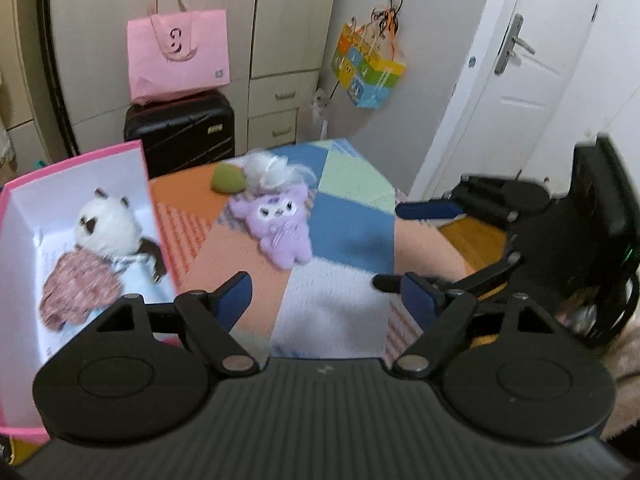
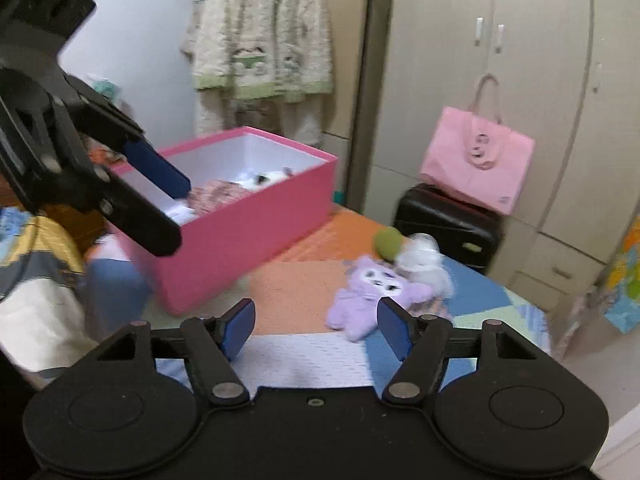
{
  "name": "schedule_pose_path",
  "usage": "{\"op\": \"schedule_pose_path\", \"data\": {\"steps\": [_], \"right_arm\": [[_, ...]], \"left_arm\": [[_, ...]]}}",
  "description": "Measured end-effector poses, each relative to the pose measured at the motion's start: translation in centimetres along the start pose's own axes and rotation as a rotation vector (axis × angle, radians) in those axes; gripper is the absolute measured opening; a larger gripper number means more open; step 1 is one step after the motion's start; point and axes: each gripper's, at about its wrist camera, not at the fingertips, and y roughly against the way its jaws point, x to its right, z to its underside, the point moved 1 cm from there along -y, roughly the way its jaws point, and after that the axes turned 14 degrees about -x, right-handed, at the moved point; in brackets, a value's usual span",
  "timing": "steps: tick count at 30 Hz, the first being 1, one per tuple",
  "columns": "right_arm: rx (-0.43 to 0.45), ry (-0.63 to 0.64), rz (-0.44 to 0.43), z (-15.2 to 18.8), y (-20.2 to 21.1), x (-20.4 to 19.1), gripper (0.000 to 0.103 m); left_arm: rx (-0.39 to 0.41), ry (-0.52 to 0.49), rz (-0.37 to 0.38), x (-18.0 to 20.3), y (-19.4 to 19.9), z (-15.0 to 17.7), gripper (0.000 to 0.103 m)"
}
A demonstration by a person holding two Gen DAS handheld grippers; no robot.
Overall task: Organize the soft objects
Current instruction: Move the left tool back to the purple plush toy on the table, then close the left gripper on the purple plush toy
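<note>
At the left of the frame, my pink cardboard box (image 1: 24,184) holds one white panda plush (image 1: 106,226) and one flowery cloth (image 1: 78,288). Three soft toys lie on the mat: purple (image 1: 280,226), white (image 1: 268,168), green (image 1: 228,179). My left gripper (image 1: 326,296) and right gripper (image 2: 316,330) are both wide open and hold nothing.

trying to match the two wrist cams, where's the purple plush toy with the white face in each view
Left wrist view: the purple plush toy with the white face lies just left of centre on the patchwork mat, right of the pink cardboard box.
Right wrist view: it lies right of centre, near the right gripper, with the box to its left.
Shared landmark: the pink tote bag on the black suitcase.
</note>
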Motion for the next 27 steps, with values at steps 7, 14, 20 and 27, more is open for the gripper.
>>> {"op": "schedule_pose_path", "data": {"steps": [7, 14, 20, 27], "right_arm": [[0.012, -0.104, 0.008, 1.1, -4.5, 2.3, 0.077], [0.054, -0.238, 0.108, 1.0, -7.5, 3.1, 0.079], [0.068, -0.24, 0.038, 1.3, -9.3, 3.7, 0.079], [0.063, -0.254, 0.008, 1.1, -12.2, 3.8, 0.079]], "left_arm": [[0.105, 0.07, -0.005, -0.4, -2.9, -1.6, 0.082], [0.147, 0.184, 0.078, -1.8, -7.1, -1.8, 0.082], [0.163, 0.212, 0.023, -2.0, -11.0, -2.4, 0.082], [0.126, 0.283, 0.009, -4.1, -14.4, -2.6, 0.08]]}}
